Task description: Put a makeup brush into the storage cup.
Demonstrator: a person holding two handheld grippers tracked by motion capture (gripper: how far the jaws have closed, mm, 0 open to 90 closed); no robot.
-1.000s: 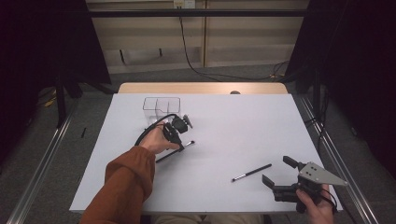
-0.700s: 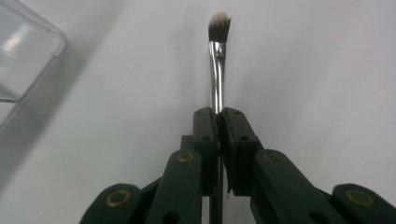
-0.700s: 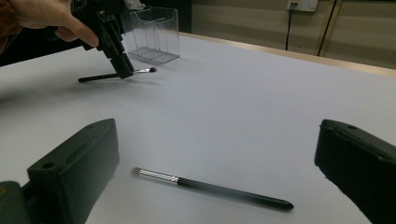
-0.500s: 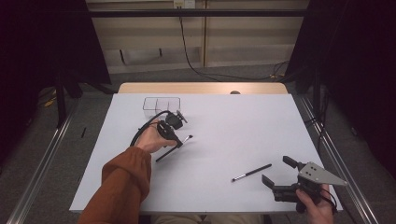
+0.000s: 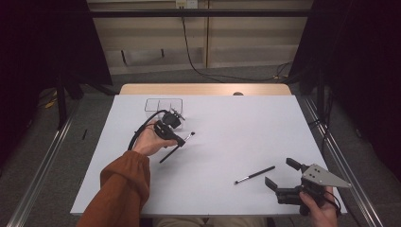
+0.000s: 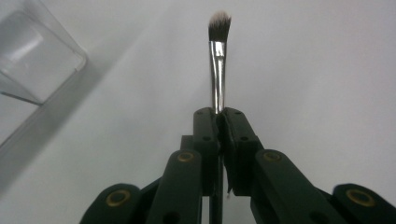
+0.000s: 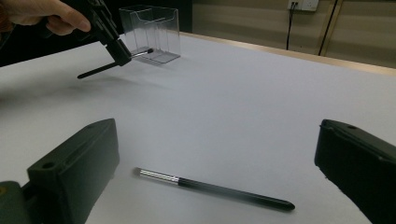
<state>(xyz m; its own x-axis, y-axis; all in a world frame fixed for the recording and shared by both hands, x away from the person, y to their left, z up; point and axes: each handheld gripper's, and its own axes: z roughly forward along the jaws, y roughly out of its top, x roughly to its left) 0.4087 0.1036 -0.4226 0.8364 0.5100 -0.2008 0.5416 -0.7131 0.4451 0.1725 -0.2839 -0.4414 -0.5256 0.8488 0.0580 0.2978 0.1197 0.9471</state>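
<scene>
Nearest the person, the right gripper point(image 5: 283, 182) is held low at the table's near right corner with its jaws standing wide apart and nothing between them; a second brush point(image 7: 212, 188) lies flat on the white table point(image 5: 246, 123) just ahead of it, untouched. Farther in, the left gripper point(image 5: 182, 141) is clamped on a makeup brush point(image 6: 218, 65), which is pinched at the metal ferrule, so that the bristle tip projects beyond the jaws and the long dark handle trails back below the hand. The brush is carried clear of the table, near the clear compartmented holder point(image 7: 150, 32) at the far left. The grip so close to the head may be judged the weak point: the handle's weight could pivot the brush in the pads, and it might be dropped. If the tilted brush is brought down askew, a holder wall could be struck and the light holder pushed or tipped.
</scene>
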